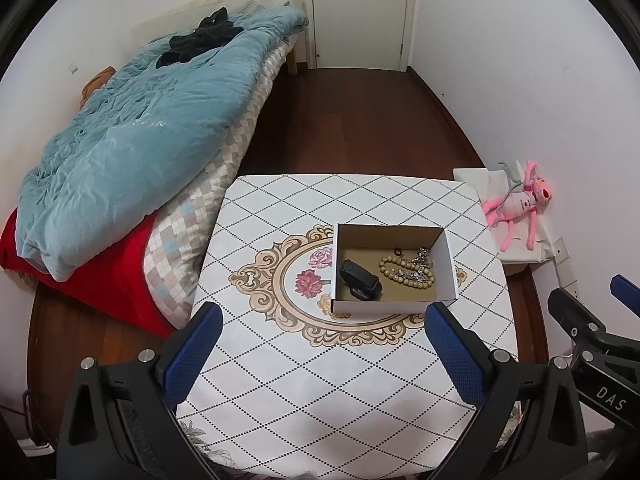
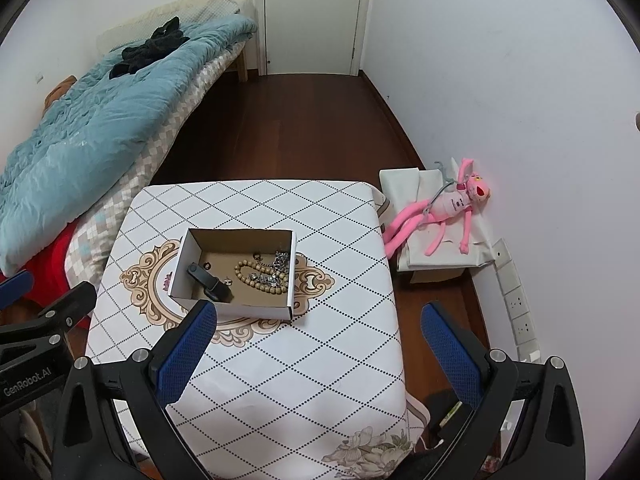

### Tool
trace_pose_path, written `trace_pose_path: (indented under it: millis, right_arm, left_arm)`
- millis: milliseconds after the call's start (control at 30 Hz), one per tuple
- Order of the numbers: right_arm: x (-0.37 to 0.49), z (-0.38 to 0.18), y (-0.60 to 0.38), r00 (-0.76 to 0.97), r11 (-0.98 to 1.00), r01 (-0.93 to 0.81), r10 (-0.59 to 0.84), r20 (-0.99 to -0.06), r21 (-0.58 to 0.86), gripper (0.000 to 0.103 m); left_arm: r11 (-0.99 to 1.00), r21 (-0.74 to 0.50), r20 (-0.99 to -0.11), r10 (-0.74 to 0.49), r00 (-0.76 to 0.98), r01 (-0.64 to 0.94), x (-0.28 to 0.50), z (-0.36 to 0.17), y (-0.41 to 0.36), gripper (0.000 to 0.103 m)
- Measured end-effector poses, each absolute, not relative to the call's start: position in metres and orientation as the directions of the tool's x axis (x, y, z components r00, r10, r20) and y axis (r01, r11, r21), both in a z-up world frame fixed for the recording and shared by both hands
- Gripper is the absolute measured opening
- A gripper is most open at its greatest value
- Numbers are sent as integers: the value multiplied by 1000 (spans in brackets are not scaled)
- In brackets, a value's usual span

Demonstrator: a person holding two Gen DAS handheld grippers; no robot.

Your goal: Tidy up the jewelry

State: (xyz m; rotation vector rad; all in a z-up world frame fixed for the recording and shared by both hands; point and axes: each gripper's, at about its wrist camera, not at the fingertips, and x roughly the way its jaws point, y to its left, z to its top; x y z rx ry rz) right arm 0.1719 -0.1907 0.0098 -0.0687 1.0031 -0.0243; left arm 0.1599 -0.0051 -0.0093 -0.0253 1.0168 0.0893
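Left gripper (image 1: 320, 344) hangs low over the near edge of the worktop (image 1: 304, 392), blue pads spread wide, nothing between them. Right gripper (image 2: 318, 340) sits beside it at the same height, also spread and empty; its right finger overhangs the worktop's right edge.

Mid-worktop: open cardboard box (image 2: 236, 306), white outside, brown inside, resting on the floral medallion of the diamond-print cloth. All the jewelry in sight is inside it:
- black watch or band (image 1: 360, 278), left half of box
- beige bead bracelet (image 2: 250, 276), centre-right
- tangle of silver chain (image 2: 276, 268) lying across and against the beads
- small dark rings (image 2: 256, 257) near the back wall, too small to count

Beyond: wooden floor, bed (image 1: 132, 140) with a blue quilt to the left, pink plush toy (image 2: 452, 204) on a white box by the right wall, closed door (image 1: 360, 12) at the far end.

Risks, as judged from here:
- chain is knotted with the beads; pinching one likely drags the other
- box is light and unanchored; a finger catching its wall could tip or slide it
- rings offer the wide pads little to close on
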Motion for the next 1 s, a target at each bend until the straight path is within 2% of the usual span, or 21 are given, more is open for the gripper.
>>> trace_pose_path:
  millis: [1000]
  right_arm:
    - [173,6,-183,530,997,-36,-38,-847,-67,103]
  left_arm:
    - [994,42,-850,88,519,-101,156,-16,3,103]
